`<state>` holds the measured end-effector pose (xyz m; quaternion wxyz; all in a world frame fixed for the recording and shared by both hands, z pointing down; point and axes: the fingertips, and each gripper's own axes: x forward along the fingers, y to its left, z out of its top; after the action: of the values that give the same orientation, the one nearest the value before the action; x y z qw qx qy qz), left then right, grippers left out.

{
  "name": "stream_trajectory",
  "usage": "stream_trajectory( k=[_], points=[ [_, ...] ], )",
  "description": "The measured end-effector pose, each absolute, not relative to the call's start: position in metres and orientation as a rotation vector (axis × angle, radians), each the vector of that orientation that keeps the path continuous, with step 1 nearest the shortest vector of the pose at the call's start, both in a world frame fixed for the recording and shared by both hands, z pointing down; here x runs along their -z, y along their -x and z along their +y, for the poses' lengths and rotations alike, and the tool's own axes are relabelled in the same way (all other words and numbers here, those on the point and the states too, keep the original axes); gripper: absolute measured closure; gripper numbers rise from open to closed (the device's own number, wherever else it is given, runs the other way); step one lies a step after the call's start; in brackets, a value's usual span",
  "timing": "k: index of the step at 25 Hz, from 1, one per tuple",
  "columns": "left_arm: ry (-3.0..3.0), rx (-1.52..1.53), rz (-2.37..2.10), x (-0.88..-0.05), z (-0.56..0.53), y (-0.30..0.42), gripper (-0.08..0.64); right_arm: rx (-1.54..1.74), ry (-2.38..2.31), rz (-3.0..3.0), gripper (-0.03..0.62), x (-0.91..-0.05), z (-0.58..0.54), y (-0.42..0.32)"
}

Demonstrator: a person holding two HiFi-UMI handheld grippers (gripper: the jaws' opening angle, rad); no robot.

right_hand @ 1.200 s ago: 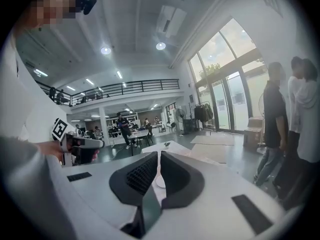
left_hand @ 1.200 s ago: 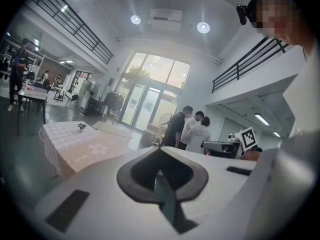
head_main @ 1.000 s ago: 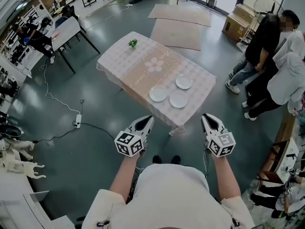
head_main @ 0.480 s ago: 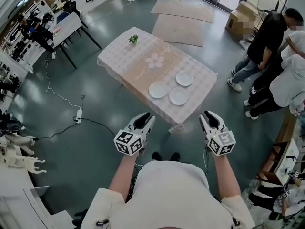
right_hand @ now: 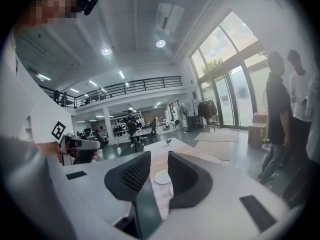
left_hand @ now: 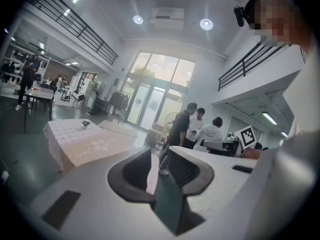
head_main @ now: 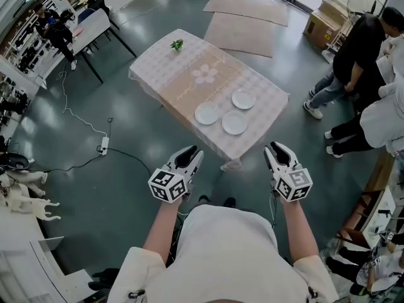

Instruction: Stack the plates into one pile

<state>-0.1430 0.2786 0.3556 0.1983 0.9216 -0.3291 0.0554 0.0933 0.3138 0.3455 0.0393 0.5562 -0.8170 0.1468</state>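
So this is still the approach step, nothing is stacked yet. The person stands well back from the table (head_main: 165, 65) with the left gripper (head_main: 191, 154) and the right gripper (head_main: 278, 150) both held out in front. Each has its claws standing apart with nothing between them, so empty and ready. Count-wise there are three white plates, all sitting flat on the checked tablecloth (head_main: 259, 88) toward the near right end of the table. That's the left plate (head_main: 207, 113), the far plate (head_main: 243, 99) and the near plate (head_main: 234, 122), close together, but as far as I can tell none is touching or overlapping another. One table, two grippers, one little green sprig (head_main: 177, 44) at the far end, two flat cardboard sheets (head_main: 243, 36) on the floor beyond, and three people (left_hand: 197, 129) standing off to the right, well clear of the plates. My guess at the next move is to close the gap to the table, then get one claw onto a plate's rim. That'll probably be fiddly, because the plates are shallow and lie flat on cloth, so one jaw has to sneak under the edge. After that it's lift, carry over a neighbour and set it down centred, then the same for the third.
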Motion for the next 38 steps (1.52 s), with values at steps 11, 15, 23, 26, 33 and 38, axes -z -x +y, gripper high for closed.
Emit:
stream_trajectory(
  k=[11, 15, 23, 26, 33, 38],
  points=[
    [-2.515, -0.148, -0.978, -0.370, 0.281, 0.140, 0.456, -0.493, -1.632, -2.522, 0.466, -0.362, 0.308, -0.101],
    [-2.510, -0.154, -0.978, -0.375, 0.270, 0.141, 0.456, -0.510, -1.623, -2.517, 0.466, -0.370, 0.297, -0.099],
    [-2.491, -0.160, -0.939, -0.386, 0.229, 0.145, 0.456, -0.534, -1.643, -2.478, 0.466, -0.379, 0.262, -0.096],
    [-2.492, -0.167, -0.917, -0.388, 0.207, 0.145, 0.456, -0.552, -1.655, -2.459, 0.466, -0.383, 0.244, -0.096],
    [-2.474, -0.207, -0.851, -0.407, 0.140, 0.142, 0.456, -0.619, -1.661, -2.410, 0.466, -0.406, 0.183, -0.086],
    [-2.468, -0.242, -0.796, -0.419, 0.090, 0.142, 0.456, -0.659, -1.645, -2.379, 0.466, -0.418, 0.134, -0.072]
  ],
)
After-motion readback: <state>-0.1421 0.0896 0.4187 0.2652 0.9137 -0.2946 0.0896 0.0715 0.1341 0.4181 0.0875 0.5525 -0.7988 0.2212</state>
